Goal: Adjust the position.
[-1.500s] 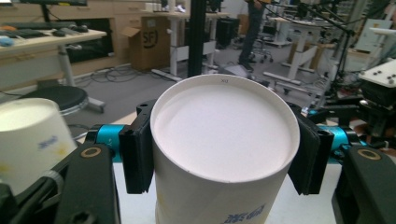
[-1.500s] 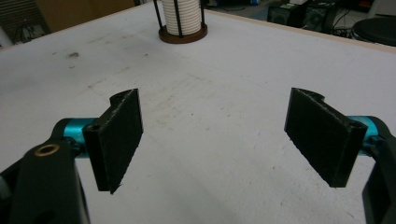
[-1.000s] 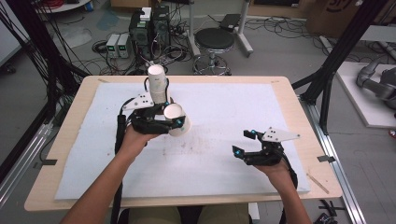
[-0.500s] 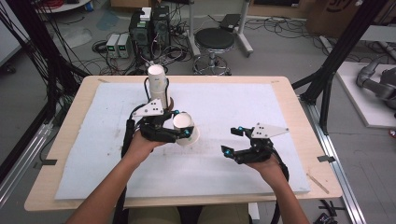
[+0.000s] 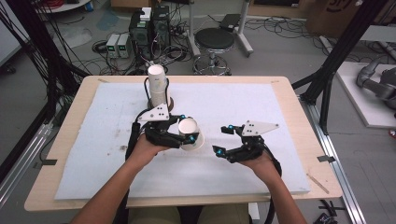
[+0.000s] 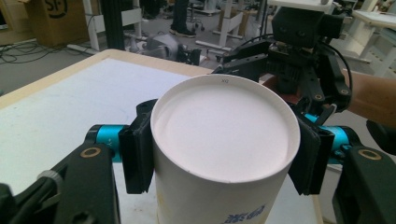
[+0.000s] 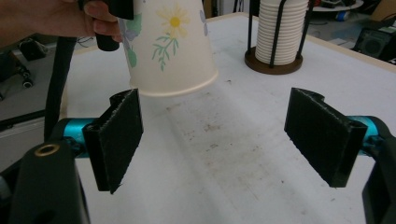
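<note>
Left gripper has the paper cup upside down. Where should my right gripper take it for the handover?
Probably take the paper cup near its wide rim end, the part hanging free below the left gripper, which clamps the narrow closed end. The right gripper already faces it with jaws wide open: come in level from that side, one pad on each flank of the round wall, and close gently, since thin paper may crumple.

The left gripper [image 5: 186,132] sits at about 10 o'clock from the right gripper [image 5: 223,140], its jaws clamped and pointing toward 3 o'clock. The right gripper's jaws stand wide apart, pointing toward 10 o'clock. Both forearms enter from 6 o'clock, angled inward
</note>
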A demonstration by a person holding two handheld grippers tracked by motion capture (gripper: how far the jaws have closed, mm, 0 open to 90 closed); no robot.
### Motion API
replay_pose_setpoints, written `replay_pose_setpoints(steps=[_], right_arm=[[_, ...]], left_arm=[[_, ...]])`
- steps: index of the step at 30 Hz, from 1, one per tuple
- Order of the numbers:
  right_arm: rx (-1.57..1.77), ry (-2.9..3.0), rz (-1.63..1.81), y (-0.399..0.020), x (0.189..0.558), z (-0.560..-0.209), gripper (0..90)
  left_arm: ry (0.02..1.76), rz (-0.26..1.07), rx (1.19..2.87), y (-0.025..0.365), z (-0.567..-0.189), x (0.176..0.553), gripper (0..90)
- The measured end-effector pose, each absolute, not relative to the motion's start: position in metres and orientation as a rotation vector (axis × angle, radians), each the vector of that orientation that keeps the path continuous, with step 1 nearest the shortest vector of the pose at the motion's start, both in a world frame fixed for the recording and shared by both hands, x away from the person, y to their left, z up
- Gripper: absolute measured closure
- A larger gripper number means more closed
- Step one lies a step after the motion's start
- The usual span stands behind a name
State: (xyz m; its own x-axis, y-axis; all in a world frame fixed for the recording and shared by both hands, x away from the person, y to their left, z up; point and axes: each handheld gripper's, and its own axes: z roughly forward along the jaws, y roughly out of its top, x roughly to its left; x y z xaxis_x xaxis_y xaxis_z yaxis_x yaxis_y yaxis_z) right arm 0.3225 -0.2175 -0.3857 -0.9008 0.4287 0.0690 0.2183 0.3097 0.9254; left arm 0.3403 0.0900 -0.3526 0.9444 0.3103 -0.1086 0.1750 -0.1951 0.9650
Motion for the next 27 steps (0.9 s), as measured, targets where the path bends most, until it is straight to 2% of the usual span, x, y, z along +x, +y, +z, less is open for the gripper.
replay_pose_setpoints(steps=[27], right_arm=[[0.377, 2.514, 1.75, -0.186, 0.314, -0.392, 20.0]], left_arm=[[0.196, -0.027, 1.789, 0.065, -0.356, 0.328, 35.9]])
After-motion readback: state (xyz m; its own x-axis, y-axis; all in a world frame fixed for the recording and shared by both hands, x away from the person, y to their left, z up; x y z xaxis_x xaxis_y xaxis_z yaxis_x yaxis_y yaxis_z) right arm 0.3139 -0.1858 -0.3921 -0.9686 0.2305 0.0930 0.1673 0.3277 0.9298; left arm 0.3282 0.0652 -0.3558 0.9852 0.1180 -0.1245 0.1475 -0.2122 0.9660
